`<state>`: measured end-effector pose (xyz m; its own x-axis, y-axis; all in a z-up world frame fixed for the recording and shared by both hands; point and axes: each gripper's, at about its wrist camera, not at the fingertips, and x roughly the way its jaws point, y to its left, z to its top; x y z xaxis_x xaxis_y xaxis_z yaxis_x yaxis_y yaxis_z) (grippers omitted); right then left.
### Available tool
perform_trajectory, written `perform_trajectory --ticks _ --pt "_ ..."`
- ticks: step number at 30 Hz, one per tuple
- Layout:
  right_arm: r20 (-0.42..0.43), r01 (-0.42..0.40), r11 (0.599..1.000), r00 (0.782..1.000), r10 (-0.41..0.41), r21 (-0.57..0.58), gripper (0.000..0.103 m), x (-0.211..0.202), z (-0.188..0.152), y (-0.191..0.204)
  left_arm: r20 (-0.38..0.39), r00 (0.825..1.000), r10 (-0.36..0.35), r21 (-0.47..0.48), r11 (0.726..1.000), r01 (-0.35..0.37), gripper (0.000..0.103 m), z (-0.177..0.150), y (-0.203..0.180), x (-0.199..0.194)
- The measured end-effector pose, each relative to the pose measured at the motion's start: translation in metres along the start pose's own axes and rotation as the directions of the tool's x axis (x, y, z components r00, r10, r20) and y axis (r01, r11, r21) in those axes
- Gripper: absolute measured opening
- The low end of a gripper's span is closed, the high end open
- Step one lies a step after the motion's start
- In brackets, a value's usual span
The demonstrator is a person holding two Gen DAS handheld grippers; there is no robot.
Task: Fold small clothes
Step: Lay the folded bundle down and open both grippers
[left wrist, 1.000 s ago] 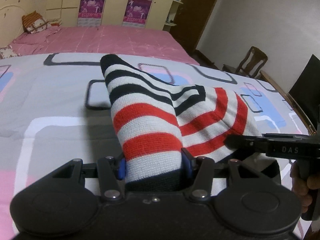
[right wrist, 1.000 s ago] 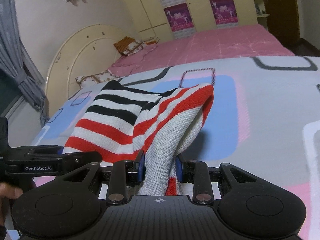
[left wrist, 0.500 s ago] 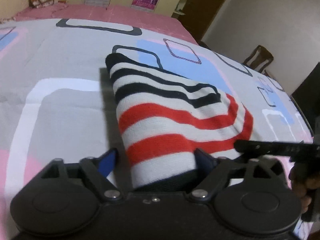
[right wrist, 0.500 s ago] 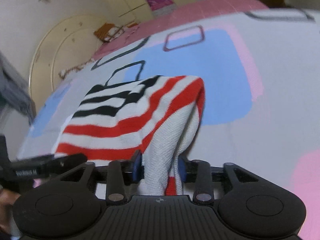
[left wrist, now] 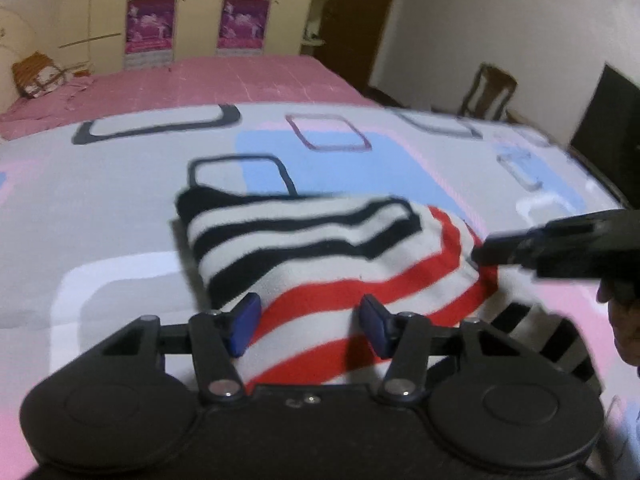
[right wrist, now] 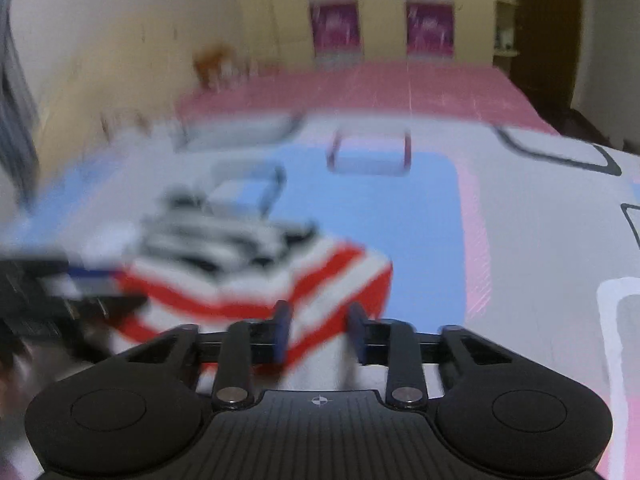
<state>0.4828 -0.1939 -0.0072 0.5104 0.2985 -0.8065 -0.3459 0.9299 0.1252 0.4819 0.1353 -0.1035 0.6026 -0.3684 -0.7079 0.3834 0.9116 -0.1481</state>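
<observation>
— Where do the two views sit?
— Each rides a handheld gripper, low and close over the bed (left wrist: 100, 208), angled down toward the far wardrobe (left wrist: 200, 12).
— Shared ground?
— The striped garment (left wrist: 320, 256), seen from opposite sides.

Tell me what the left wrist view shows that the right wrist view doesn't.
Only the left wrist view: a wooden chair by the far wall and the right gripper at the striped garment's red edge. Only the right: a grey curtain and the blurred left gripper. Both: garment on the patterned bedcover, each gripper's jaws closing with knit between them.
</observation>
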Motion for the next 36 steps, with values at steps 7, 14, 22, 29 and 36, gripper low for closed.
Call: perform_trajectory --ticks 7,14,22,29,36 --pt "-0.010 0.012 0.999 1.000 -0.012 0.049 0.018 0.006 -0.007 -0.008 0.013 1.000 -0.013 0.027 1.000 0.013 0.053 -0.004 0.002 -0.008" --pt "0.059 -0.092 0.996 0.994 0.092 -0.007 0.018 -0.059 -0.027 0.010 0.085 0.991 -0.105 0.002 0.994 0.105 0.042 -0.036 -0.015 -0.075" --pt "-0.021 0.027 0.998 0.999 -0.028 -0.052 0.018 -0.043 -0.057 0.015 0.037 0.999 0.024 0.033 0.999 -0.025 0.040 -0.055 -0.043 -0.066" --pt "-0.014 -0.056 0.987 0.998 0.054 -0.148 0.018 -0.083 -0.086 0.041 0.014 0.998 0.059 0.020 0.998 -0.059 0.040 -0.088 -0.071 -0.100" --pt "-0.032 -0.067 0.994 0.997 0.064 -0.084 0.018 -0.081 -0.095 0.034 -0.001 0.992 0.127 -0.036 0.991 -0.127 0.039 -0.099 -0.082 -0.102"
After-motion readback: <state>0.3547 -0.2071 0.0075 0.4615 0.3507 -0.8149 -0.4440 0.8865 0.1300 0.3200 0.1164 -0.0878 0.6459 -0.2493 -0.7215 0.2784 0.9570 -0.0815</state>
